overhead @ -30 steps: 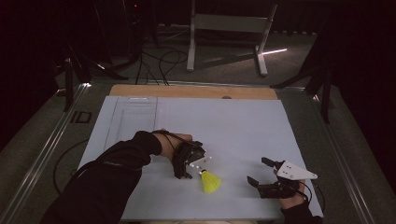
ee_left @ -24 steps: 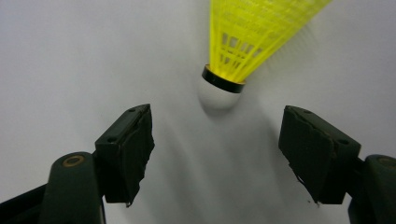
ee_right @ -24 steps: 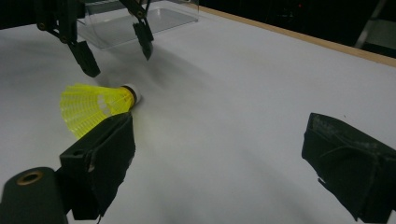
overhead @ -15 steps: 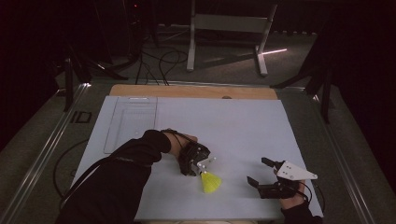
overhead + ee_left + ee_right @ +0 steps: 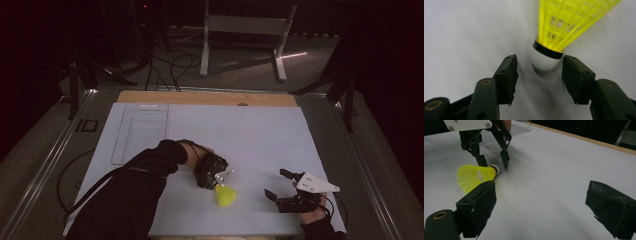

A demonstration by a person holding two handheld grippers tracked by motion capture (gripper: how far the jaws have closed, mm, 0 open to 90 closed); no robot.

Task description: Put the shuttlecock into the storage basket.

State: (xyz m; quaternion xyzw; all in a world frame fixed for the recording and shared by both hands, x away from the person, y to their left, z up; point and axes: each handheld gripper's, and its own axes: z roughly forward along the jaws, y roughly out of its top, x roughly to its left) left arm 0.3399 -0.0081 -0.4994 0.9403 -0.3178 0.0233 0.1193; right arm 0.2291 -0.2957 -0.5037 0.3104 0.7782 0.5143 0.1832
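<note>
A wide white sheet-covered table (image 5: 260, 135) carries everything; the left gripper (image 5: 537, 75) reaches low, jaws parted either side of the white cork of a yellow plastic shuttlecock (image 5: 564, 27) lying on its side near the front, apparently to grasp it; the right gripper (image 5: 282, 185) waits wide, empty.
</note>
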